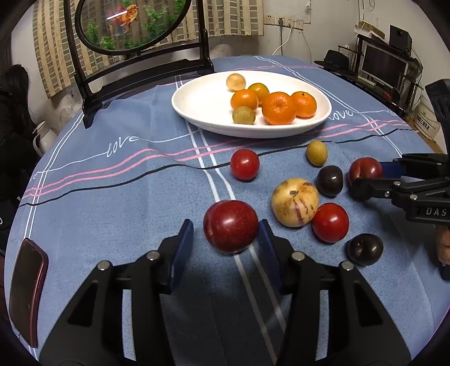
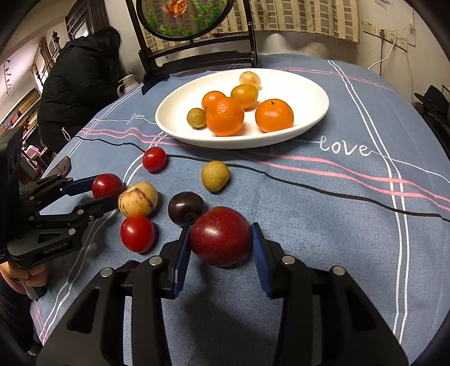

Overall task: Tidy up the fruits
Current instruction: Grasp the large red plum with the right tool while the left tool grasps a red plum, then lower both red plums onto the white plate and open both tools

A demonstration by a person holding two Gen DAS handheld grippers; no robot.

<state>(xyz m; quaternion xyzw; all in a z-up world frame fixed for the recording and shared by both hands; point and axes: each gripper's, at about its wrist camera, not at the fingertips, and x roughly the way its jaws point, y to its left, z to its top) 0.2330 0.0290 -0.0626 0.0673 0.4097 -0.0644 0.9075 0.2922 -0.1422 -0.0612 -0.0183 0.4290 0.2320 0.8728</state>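
A white plate [image 1: 197, 112] at the back of the table holds several oranges and small yellow-green fruits; it also shows in the right wrist view [image 2: 309, 93]. My left gripper [image 1: 226, 239] is open around a red plum [image 1: 230, 225]; the right pad touches it, the left pad stands apart. In the right wrist view this gripper [image 2: 105, 194] brackets the same plum [image 2: 107, 184]. My right gripper [image 2: 220, 247] is shut on another red plum [image 2: 220, 236], seen from the left wrist [image 1: 364, 169]. Loose tomatoes [image 1: 244, 164], dark plums [image 1: 329, 180], a pale striped fruit [image 1: 294, 201] lie between.
A blue striped tablecloth [image 1: 112, 197] covers the round table. A red phone [image 1: 26, 290] lies at the left edge. A black framed round screen [image 1: 135, 25] stands behind the plate. A person in black [image 2: 78, 81] sits at the far left.
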